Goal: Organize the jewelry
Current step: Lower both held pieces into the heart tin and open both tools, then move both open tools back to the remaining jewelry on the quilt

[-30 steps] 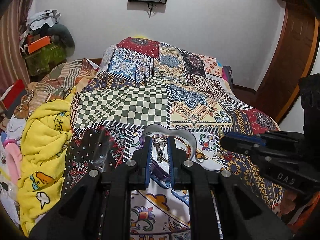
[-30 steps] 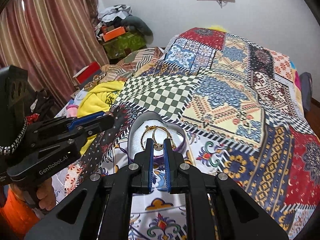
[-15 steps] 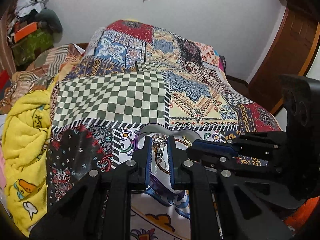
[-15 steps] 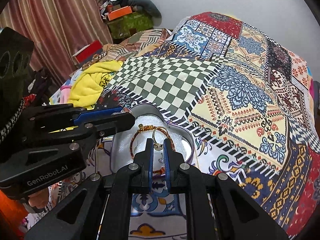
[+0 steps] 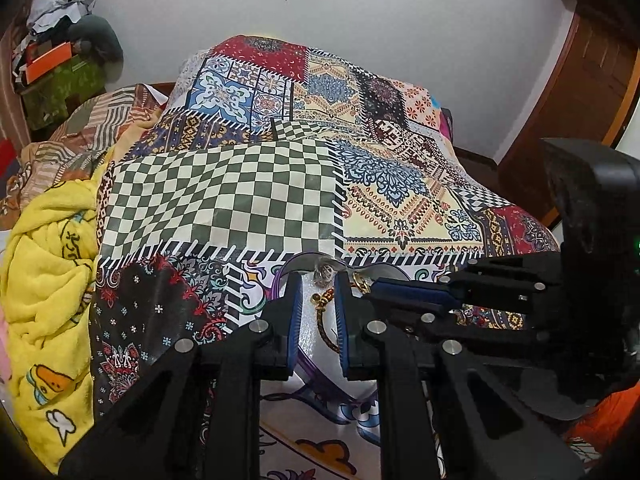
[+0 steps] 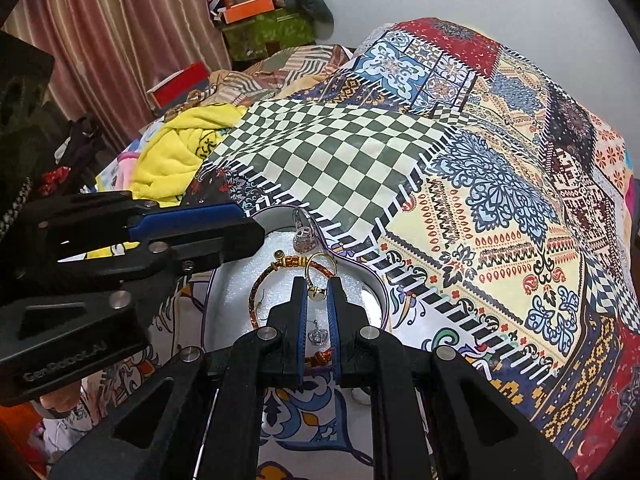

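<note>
Both tools hang over a heart-shaped tin (image 6: 372, 280) that sits on the patchwork bedspread (image 6: 500, 208). The right hand-held gripper (image 6: 318, 294) is pressed together on a gold ring (image 6: 318, 276), held low over the tin's white lining. The left hand-held gripper (image 5: 318, 292) has its fingers spread a little, with nothing between them; a silver ring (image 6: 304, 234) stands against the tin's far wall just beyond its tips. Already in the tin lie a braided red cord bracelet (image 6: 264, 280) and a small crown-shaped earring (image 6: 318, 336).

Risks as I judge them:
- The gold ring overlaps the bracelet's loop. If it is let go there, it may hook on the cord, and the 2 pieces tangle
- The 2 tools are very close together above a small tin, so a careless sideways move could knock 1 against the other and jolt the ring loose
- The tin rests on soft bedding; pressing on its rim could tip it and spill everything into the busy pattern, where small pieces are hard to find
</note>
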A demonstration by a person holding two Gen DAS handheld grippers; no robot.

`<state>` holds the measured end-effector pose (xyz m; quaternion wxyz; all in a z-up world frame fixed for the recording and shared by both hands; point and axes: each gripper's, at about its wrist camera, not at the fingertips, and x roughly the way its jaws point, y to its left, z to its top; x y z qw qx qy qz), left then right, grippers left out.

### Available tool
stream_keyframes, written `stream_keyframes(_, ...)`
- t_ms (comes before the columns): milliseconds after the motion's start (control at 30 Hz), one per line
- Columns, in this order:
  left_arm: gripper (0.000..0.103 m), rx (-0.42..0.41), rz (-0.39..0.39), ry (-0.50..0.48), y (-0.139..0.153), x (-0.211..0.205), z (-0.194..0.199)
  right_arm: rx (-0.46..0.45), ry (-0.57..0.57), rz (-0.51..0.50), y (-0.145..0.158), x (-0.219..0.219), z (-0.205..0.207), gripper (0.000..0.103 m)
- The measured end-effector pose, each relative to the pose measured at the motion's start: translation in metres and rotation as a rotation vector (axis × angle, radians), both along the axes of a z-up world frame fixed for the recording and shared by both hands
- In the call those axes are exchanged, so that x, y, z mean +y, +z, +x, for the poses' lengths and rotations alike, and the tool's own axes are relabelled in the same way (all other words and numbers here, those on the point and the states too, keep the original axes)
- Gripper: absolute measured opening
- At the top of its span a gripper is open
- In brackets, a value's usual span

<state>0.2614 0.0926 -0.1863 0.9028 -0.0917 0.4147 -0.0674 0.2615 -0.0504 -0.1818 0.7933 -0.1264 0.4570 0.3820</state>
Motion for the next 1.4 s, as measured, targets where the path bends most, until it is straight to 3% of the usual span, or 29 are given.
stream_keyframes(133,0.013,-0.011,0.02,0.006,0.005,0.0,-0.003,0.005,0.02,-0.01,0.001,0.003,-0.003,0.011)
stream_keyframes(200,0.014,-0.015,0.032,0.01,0.007,-0.001,-0.005,0.001,0.021,-0.011,0.003,0.003,-0.007,0.021)
stream_keyframes(267,0.015,-0.017,0.05,0.016,0.01,-0.001,-0.008,-0.021,0.009,-0.007,0.008,0.002,-0.012,0.023)
stream_keyframes(467,0.028,-0.043,0.061,0.035,0.027,0.001,-0.023,-0.059,-0.025,0.004,0.027,-0.011,-0.025,0.023)
stream_keyframes(600,0.029,-0.075,0.069,0.04,0.046,0.0,-0.038,-0.086,-0.054,0.025,0.045,-0.024,-0.033,0.023)
stream_keyframes(733,0.039,-0.106,0.081,0.042,0.062,-0.005,-0.052,-0.12,-0.09,0.047,0.063,-0.041,-0.044,0.023)
stream_keyframes(867,0.042,-0.117,0.086,0.034,0.07,-0.013,-0.064,-0.149,-0.139,0.063,0.077,-0.064,-0.052,0.023)
stream_keyframes(1133,0.042,-0.058,0.081,-0.022,0.055,-0.042,-0.073,-0.171,-0.21,0.039,0.08,-0.106,-0.056,0.023)
stream_keyframes(1400,0.042,0.03,0.069,-0.083,0.019,-0.08,-0.069,-0.125,-0.268,0.012,0.058,-0.143,-0.052,0.023)
